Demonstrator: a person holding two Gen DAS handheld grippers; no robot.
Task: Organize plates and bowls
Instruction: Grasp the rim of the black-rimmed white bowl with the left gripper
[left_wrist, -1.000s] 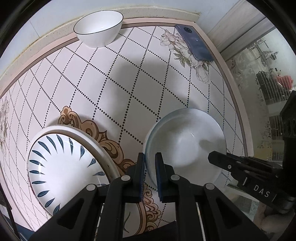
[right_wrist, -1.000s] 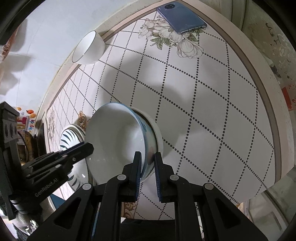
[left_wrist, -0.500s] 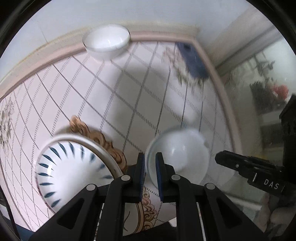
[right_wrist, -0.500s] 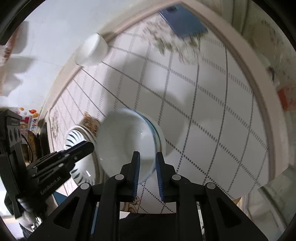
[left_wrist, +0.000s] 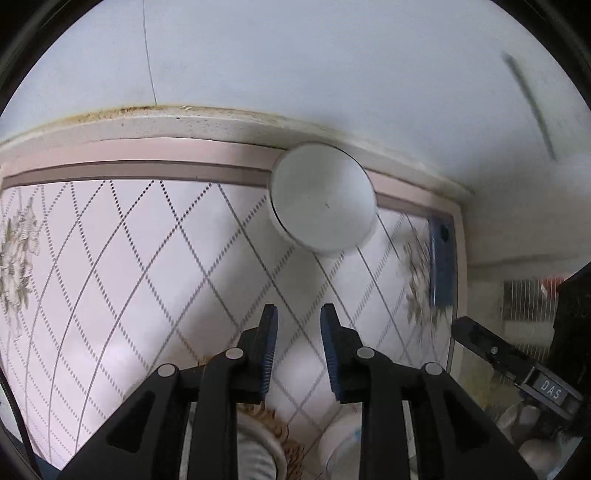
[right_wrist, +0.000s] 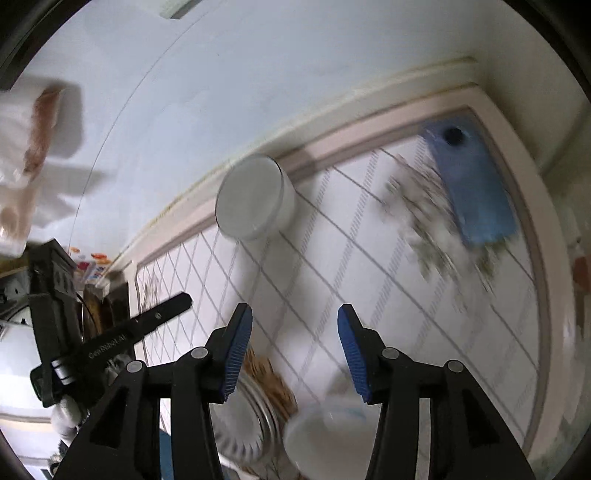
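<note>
Left wrist view: pale tiled surface (left_wrist: 122, 258) with dotted diamond lines and flower prints fills the frame, ending at a stained seam under a plain white wall (left_wrist: 295, 55).

Risk, judged: the round white ceramic bowl (left_wrist: 321, 195) sits at the surface's far edge against the wall; a blurred, fast approach could knock it into the wall or onto the blue phone (right_wrist: 472, 184) near the corner.

Blue-patterned white plate (right_wrist: 236, 432) and pale blue-rimmed bowl (right_wrist: 325, 432) lie just beside each other, below the grippers.

Left gripper (left_wrist: 298, 317): jaws opening, nothing between. Right gripper (right_wrist: 295, 317): jaws opening, released, empty.
</note>
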